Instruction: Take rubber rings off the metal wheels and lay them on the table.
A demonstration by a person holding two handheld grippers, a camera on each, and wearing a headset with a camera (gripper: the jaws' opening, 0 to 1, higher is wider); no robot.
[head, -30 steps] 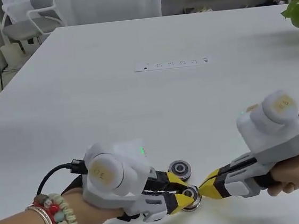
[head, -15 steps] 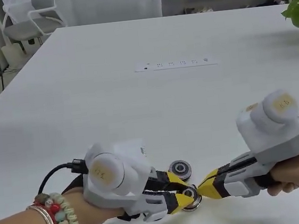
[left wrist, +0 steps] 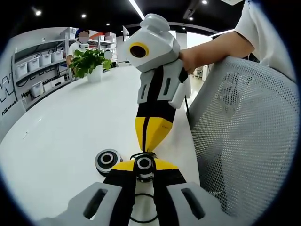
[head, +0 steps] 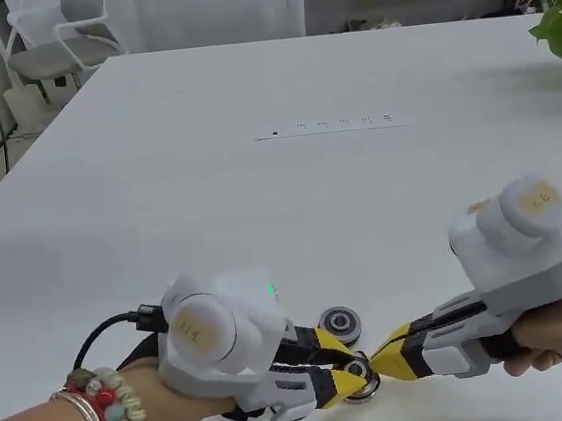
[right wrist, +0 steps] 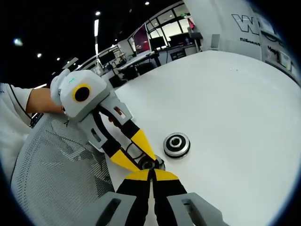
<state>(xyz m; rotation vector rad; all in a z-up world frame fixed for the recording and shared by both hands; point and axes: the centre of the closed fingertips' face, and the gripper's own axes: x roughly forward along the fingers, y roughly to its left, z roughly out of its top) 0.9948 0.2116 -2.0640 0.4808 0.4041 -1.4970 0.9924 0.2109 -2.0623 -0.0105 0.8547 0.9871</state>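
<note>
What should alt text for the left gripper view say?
The left gripper clamps a small metal wheel while the right gripper, tips shut, meets its rim head-on. A second wheel lies beside it on the white table.

Left claw (head: 356, 370) clamped, right claw (head: 381, 361) closed

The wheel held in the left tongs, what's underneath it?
Beneath the wheel lies the white table. The left tongs clamp it and the right tongs meet it, hiding its underside, so whether it rests on the table is unclear.
</note>
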